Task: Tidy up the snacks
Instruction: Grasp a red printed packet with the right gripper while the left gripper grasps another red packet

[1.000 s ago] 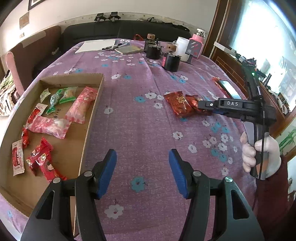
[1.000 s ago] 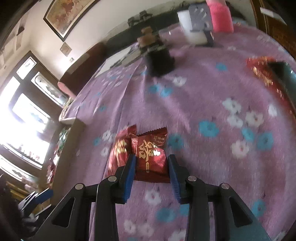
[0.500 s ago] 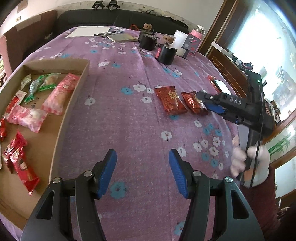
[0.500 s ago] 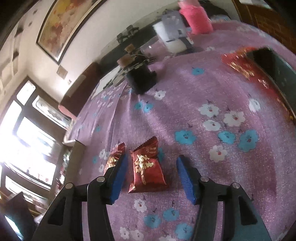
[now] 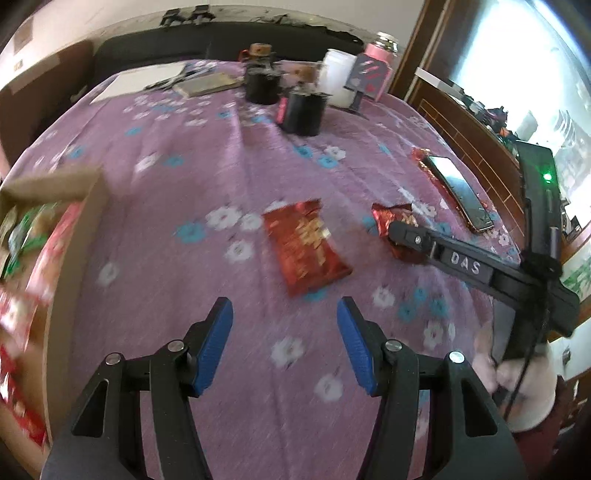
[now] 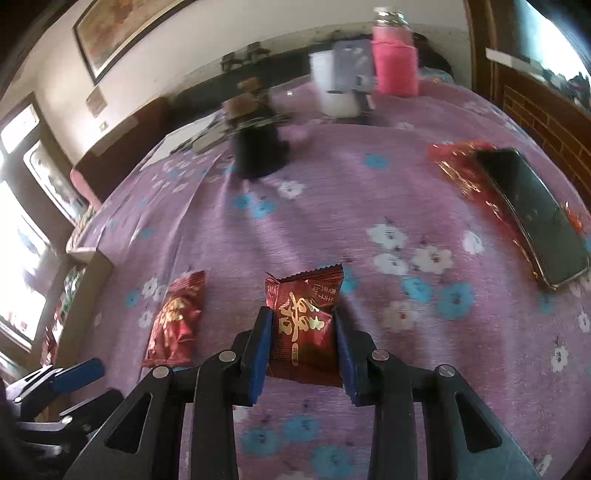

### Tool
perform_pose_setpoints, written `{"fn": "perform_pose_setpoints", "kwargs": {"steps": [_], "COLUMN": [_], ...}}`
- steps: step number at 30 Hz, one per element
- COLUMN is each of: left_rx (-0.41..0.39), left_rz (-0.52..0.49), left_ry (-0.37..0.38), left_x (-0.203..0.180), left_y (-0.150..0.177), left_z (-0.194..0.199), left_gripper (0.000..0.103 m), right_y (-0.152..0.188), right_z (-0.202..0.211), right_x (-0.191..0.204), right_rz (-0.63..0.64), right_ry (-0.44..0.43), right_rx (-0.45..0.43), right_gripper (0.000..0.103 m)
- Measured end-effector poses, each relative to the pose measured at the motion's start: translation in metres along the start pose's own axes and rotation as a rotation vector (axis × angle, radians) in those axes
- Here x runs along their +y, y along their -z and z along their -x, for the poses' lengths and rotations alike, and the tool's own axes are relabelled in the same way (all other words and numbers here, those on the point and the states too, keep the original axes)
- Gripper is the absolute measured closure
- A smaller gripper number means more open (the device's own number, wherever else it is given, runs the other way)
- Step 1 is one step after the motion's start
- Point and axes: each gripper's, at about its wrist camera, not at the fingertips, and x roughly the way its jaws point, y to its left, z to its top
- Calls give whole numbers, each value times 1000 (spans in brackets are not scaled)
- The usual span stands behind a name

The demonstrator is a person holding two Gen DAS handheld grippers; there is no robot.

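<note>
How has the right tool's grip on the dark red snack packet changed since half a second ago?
Yes, it moved: the right tool has closed in, its pads now against both sides of the dark red snack packet, which rests on the purple floral tablecloth.

You face a table under a purple floral cloth (image 5: 192, 177). A dark sofa (image 5: 155, 51) lines the pale far wall. A framed painting (image 6: 122, 33) hangs there. Bright windows (image 5: 524, 66) flank wooden frames.
</note>
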Motion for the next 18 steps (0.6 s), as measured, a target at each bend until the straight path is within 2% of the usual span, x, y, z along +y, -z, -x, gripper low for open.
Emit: {"fn": "perform_pose_setpoints", "kwargs": {"steps": [3,11,18], "left_rx": [2,3,-29], "left_rz": [-25,-66,-88], "left_ry": [-18,-120,-129], "left_x": [-12,-28,-34], "left_y": [-12,-29,-28], "left_z": [-17,-50,-57], "left_gripper": [46,44,39], "right_y": [-3,-2,-3], "right_z": [-1,0,-1], "right_x": [-8,-6,-8], "right_rz": [-30,-23,-26], "right_ry": [-27,-26,-29], "right_rx": [5,9,11], "right_gripper": [68,66,66]}}
